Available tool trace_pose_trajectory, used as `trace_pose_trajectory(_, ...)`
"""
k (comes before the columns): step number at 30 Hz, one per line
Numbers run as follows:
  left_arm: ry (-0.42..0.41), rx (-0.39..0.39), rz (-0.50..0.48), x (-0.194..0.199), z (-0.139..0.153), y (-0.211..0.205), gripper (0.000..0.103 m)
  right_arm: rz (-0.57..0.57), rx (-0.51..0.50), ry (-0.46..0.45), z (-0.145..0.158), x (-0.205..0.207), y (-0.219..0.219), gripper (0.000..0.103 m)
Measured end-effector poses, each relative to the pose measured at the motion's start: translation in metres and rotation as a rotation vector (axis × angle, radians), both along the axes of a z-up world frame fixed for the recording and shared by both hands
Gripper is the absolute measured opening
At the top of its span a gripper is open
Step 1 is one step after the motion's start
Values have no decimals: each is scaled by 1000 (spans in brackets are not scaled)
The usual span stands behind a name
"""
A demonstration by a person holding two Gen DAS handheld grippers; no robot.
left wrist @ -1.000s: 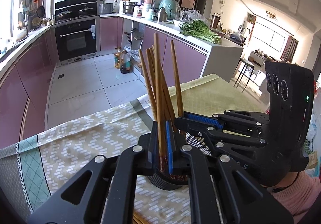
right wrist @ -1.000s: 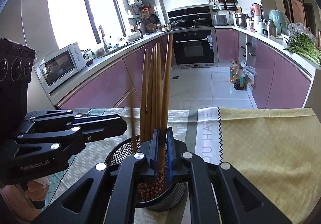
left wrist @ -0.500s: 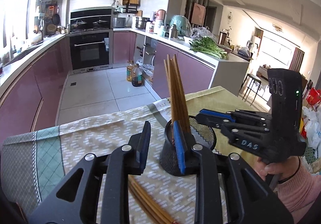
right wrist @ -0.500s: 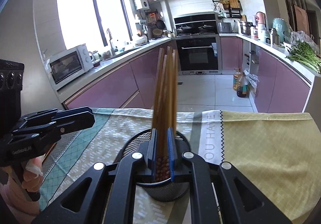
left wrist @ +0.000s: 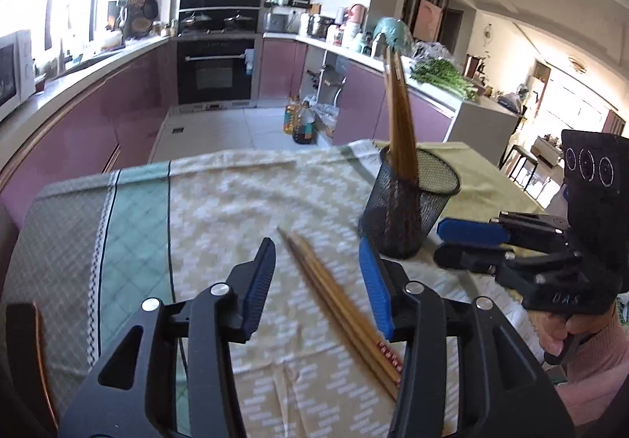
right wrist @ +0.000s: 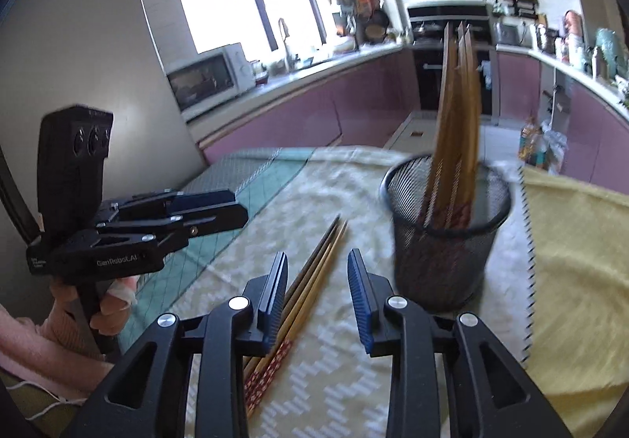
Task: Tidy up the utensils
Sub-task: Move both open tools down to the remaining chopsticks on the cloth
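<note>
A black mesh cup (left wrist: 409, 204) (right wrist: 448, 233) stands on the cloth with several wooden chopsticks (left wrist: 399, 116) (right wrist: 458, 116) upright in it. More chopsticks (left wrist: 338, 304) (right wrist: 302, 296) lie flat in a bundle on the cloth. My left gripper (left wrist: 316, 281) hovers over that bundle, its jaws opening, nothing pressed between the pads. My right gripper (right wrist: 317, 292) is low beside the cup, jaws opening too, with the lying chopsticks under its left finger. Each gripper shows in the other's view, the left gripper (right wrist: 220, 208) at left and the right gripper (left wrist: 464, 241) at right, each held by a hand in a pink sleeve.
A patterned tablecloth (left wrist: 220, 210) covers the table, with a yellow cloth (right wrist: 570, 261) to the right of the cup. Beyond the table edge are purple kitchen cabinets (left wrist: 98, 116), an oven (left wrist: 216, 72) and a microwave (right wrist: 208, 78).
Both grippers let go of the upright chopsticks, pulled back from the cup and sank toward the table. Their jaws went from shut to apart. The loose bundle came into view.
</note>
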State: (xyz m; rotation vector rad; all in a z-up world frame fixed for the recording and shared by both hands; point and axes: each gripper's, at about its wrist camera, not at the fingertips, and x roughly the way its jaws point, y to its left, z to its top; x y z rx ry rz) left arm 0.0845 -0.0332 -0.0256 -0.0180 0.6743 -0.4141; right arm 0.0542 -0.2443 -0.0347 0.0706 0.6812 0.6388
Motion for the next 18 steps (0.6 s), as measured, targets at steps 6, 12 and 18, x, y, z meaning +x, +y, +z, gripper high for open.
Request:
trace_pose_trajectory(6, 78, 27, 28, -8, -35, 5, 45, 22, -58, 105, -35, 2, 27, 30)
trace_pose_trajectory(12, 127, 44, 26, -12, -57, 5, 45, 12, -77, 135, -45, 1, 32, 30)
trace_pose_trajectory(18, 147, 47, 28, -13, -60, 5, 45, 6, -95, 146, -48, -2, 34, 30)
